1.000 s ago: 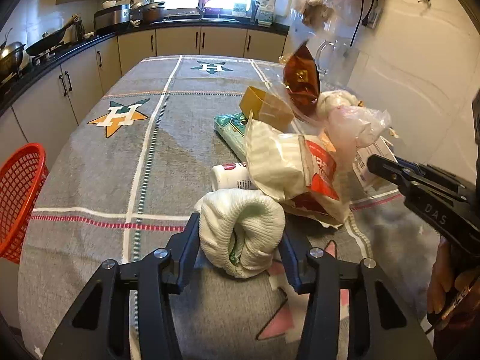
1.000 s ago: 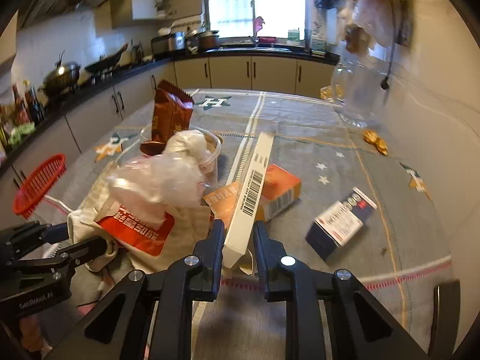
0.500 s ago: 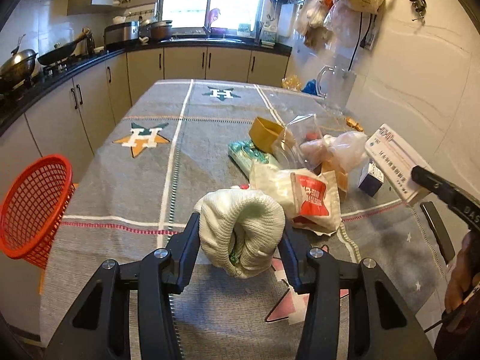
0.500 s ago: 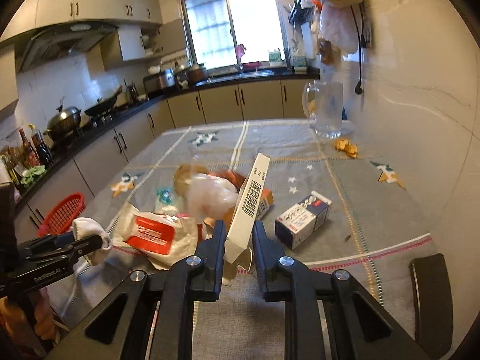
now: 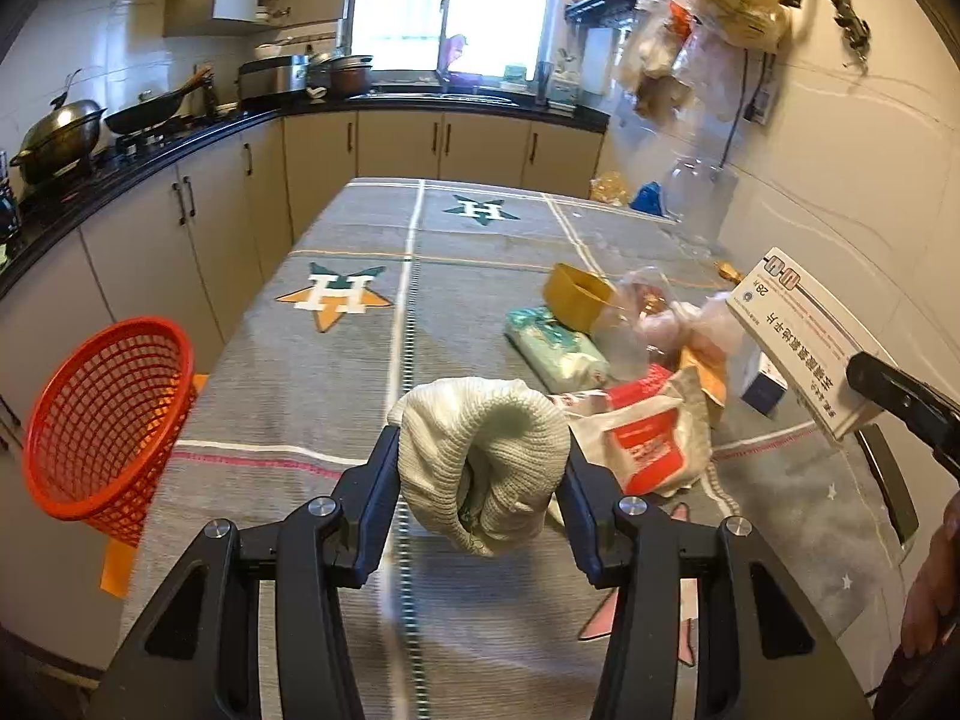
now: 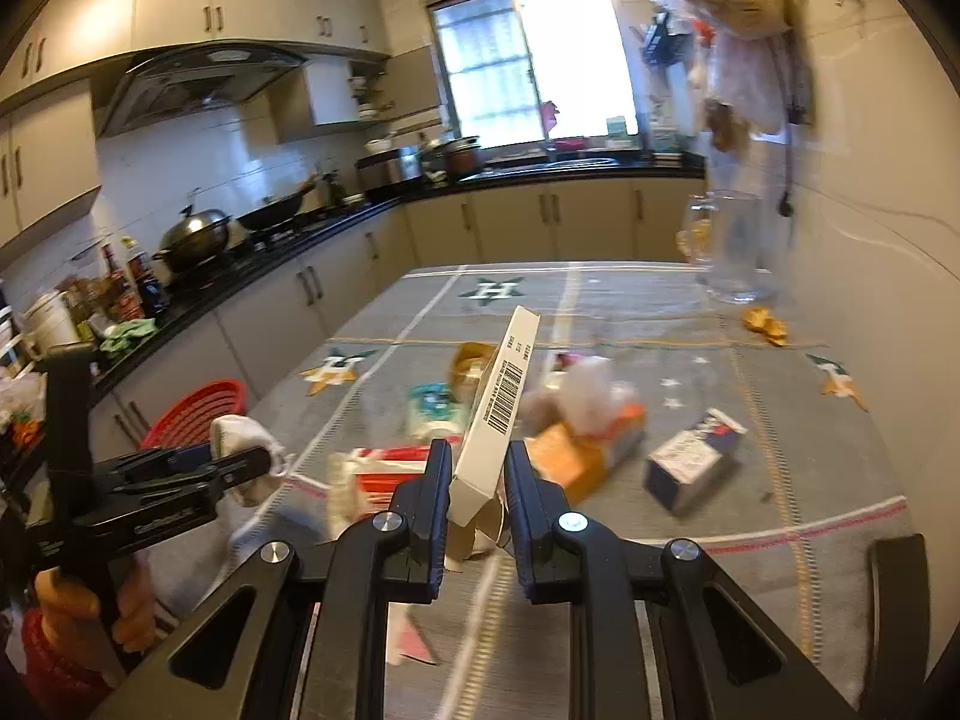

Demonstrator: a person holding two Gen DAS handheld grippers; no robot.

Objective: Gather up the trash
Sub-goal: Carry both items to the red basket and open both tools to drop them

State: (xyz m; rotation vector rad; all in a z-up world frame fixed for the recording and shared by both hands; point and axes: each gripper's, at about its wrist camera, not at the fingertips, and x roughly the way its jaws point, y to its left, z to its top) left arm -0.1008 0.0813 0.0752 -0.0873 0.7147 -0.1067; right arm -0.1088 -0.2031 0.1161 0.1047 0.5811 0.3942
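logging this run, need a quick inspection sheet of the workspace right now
surface: table under grey star-print cloth
job's things: white sock, white flat box, red basket at the table's left edge
clutter: wrappers, tissue pack, small blue box, glass jug
grippers: left gripper shut on sock; right gripper shut on box
cables: black cord on wall
surroundings: kitchen counter, wok, window

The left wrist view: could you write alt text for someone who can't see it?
A black two-finger gripper clamps a rolled white knitted cloth above a grey star-patterned tablecloth. Wrappers and packets litter the table beyond, and a red mesh basket sits at its left edge. At right, another gripper holds a flat white box.
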